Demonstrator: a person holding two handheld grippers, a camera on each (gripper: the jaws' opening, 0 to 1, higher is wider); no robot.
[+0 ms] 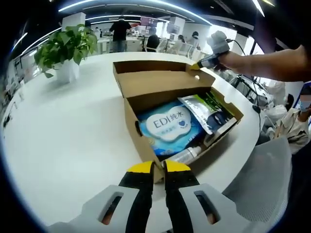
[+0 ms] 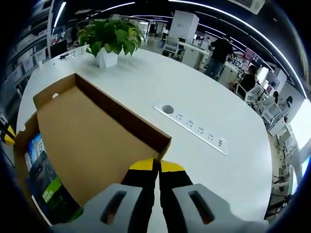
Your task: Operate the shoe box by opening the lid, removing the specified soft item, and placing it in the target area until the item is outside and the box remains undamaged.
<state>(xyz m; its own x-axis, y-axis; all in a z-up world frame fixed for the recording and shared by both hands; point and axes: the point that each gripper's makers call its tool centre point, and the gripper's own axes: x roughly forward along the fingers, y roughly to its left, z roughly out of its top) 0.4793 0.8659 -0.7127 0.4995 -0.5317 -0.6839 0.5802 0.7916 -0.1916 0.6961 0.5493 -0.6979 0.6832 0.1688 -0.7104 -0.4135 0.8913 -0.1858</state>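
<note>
A cardboard shoe box (image 1: 146,141) sits open on the round white surface (image 1: 63,136), its lid (image 1: 155,80) swung back and standing up behind the tray. Inside lies a soft blue-and-white pack of wipes (image 1: 170,127) printed with "EDI", lying flat toward the near wall of the box. Just beside it, toward the far end, is a green-and-white pouch (image 1: 201,109), and a small white bottle (image 1: 187,154) lies at the near corner, touching the wipes pack.

The left gripper (image 1: 159,167) hovers just in front of the near wall of the box, its yellow-tipped fingers (image 1: 141,168) close together with only a narrow gap and nothing between them. It is not touching the box that I can see.

The right gripper (image 2: 156,166), seen in the left gripper view at the far corner of the lid (image 1: 204,62) with a person's bare arm (image 1: 272,63) behind it, has its fingers drawn together at the lid's edge. From the right gripper view the yellow tips sit right at the corner of the brown flap, but I cannot tell whether cardboard is pinched between them.

A potted green plant (image 1: 65,48) stands on the surface well apart from the box, and a strip of sockets (image 2: 194,127) is set into the white top. People stand at desks in the office beyond.
</note>
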